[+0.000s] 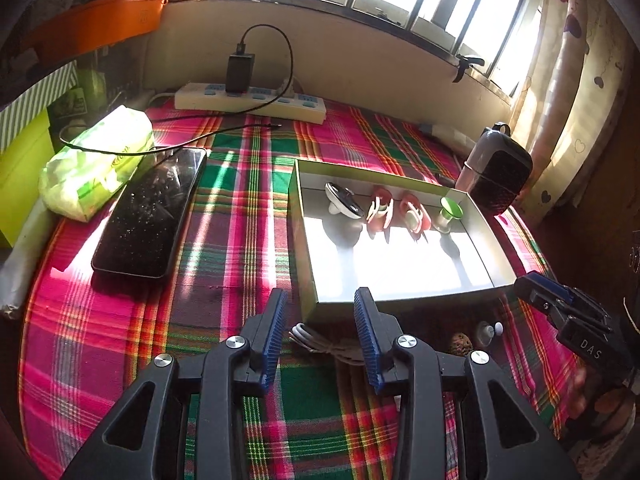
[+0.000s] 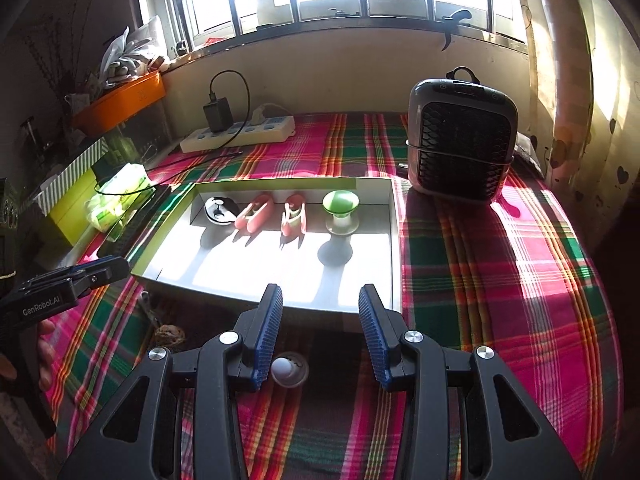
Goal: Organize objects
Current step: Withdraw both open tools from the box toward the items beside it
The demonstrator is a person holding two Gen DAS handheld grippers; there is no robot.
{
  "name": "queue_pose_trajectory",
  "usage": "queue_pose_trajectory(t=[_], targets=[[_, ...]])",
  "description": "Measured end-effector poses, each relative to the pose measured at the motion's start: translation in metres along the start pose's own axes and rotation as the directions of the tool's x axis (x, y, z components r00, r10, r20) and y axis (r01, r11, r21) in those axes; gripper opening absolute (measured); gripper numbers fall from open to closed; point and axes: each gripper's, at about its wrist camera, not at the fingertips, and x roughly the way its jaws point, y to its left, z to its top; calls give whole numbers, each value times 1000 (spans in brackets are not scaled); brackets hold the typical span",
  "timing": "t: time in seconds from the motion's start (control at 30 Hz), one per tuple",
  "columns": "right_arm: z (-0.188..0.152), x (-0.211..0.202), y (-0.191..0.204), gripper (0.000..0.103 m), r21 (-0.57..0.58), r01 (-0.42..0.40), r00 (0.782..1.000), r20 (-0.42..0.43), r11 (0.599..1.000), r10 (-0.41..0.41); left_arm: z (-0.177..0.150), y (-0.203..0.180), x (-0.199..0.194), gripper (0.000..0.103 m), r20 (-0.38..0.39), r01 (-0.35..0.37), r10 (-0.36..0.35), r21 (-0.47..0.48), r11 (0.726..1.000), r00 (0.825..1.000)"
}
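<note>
A shallow white box (image 1: 400, 280) (image 2: 394, 240) lies on the plaid cloth. It holds a black-and-white round item (image 1: 340, 200) (image 2: 219, 209), two pink clips (image 1: 380, 210) (image 2: 256, 216), and a green-topped spool (image 1: 450, 214) (image 2: 341, 212) in a row. My left gripper (image 1: 322, 300) is open over a coiled white cable (image 1: 316, 340) just in front of the box. My right gripper (image 2: 320, 298) is open above a small white knob (image 2: 289, 369) (image 1: 489, 331). A brown walnut-like ball (image 1: 459, 343) (image 2: 170, 335) lies beside it.
A black phone (image 1: 150, 212), green tissue pack (image 1: 96, 164), and white power strip (image 1: 250, 102) (image 2: 236, 134) with charger lie left and back. A black desk fan (image 2: 460, 140) (image 1: 498, 172) stands at the right. Boxes and an orange tray (image 2: 120, 100) are at the left.
</note>
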Motion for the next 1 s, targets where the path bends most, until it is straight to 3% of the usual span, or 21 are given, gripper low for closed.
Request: queue_pose_trajectory(t=[0.4, 0.7, 1.0], targets=[[-25, -2, -6, 41, 23, 1, 1000, -29, 1000, 0, -13, 5, 14, 36, -58, 5, -8, -52, 999, 998], [-28, 3, -7, 41, 27, -7, 999, -43, 1000, 8, -14, 8, 29, 36, -109, -37, 28, -81, 996, 994], [-27, 6, -8, 41, 33, -9, 999, -48, 999, 11, -12, 15, 28, 36, -104, -67, 59, -77, 995, 993]])
